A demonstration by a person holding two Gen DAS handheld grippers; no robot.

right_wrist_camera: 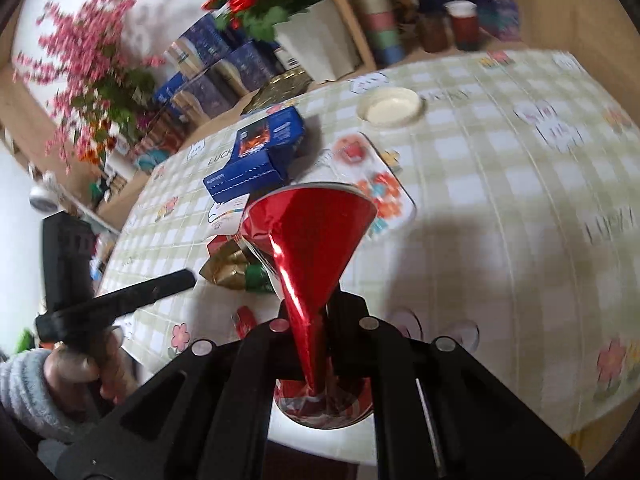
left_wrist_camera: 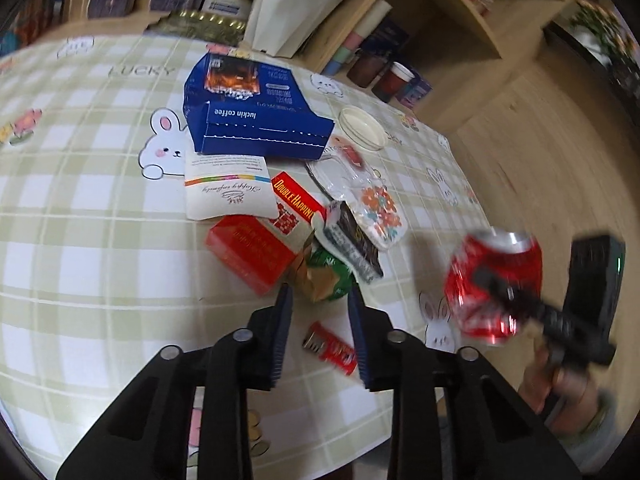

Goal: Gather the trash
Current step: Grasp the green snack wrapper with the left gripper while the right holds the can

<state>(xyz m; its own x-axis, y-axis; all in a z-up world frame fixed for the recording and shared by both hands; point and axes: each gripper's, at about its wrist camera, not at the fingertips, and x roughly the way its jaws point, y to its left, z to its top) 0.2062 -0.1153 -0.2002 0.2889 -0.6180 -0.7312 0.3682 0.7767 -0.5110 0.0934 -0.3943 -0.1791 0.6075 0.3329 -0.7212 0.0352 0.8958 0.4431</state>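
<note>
Right gripper [right_wrist_camera: 310, 320] clamped on a crushed red can [left_wrist_camera: 494, 284], lifted clear of the checked tablecloth [left_wrist_camera: 80, 240], probably for carrying off to a bin. Left gripper [left_wrist_camera: 320, 300] spread wide over the crumpled gold-green wrapper [left_wrist_camera: 324, 276], likely the next pick. Beyond that wrapper: red "DOUBLE HAPPINESS" pack [left_wrist_camera: 260, 248], then blue "luckin coffee" box [left_wrist_camera: 252, 112]; "LUCKY" printed on the cloth.

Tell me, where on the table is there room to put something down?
Bare checked tablecloth lies left of the red cardboard carton, and more right of the floral packet. Crowded: the middle, from the blue coffee box to the green-gold wrapper.
</note>
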